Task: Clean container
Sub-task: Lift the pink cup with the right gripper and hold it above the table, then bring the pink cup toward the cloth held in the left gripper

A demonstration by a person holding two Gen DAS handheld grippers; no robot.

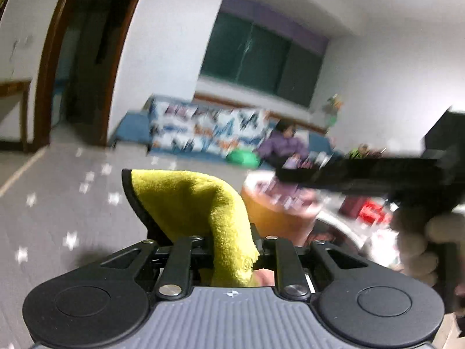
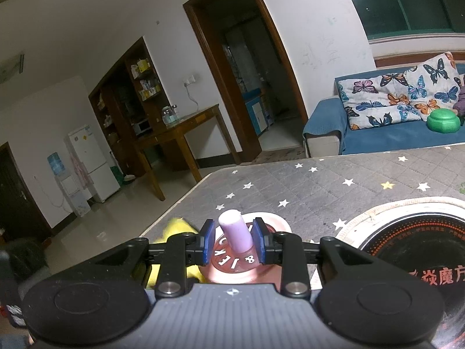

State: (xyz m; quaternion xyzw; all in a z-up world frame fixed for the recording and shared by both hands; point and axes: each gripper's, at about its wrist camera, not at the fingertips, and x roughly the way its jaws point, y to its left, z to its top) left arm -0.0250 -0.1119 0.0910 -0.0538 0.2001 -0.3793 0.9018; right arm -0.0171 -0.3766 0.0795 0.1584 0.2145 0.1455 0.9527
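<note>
container (image 2: 235, 264) lid's smooth purple knob (image 2: 234, 234) between blue fingers (image 2: 208, 240).

The left claw (image 1: 229, 241) has a ribbed grey housing at six o'clock bearing a small round crosshair mark, two round black discs at seven and five o'clock, and black link arms with silver screws. The right claw (image 2: 234, 242) is built alike, with blue pads (image 2: 207, 241) on its fingers.

Container (image 2: 247, 256) on table (image 2: 319, 192); cloth (image 2: 174, 226) left; sofa (image 2: 377, 128) behind
</note>
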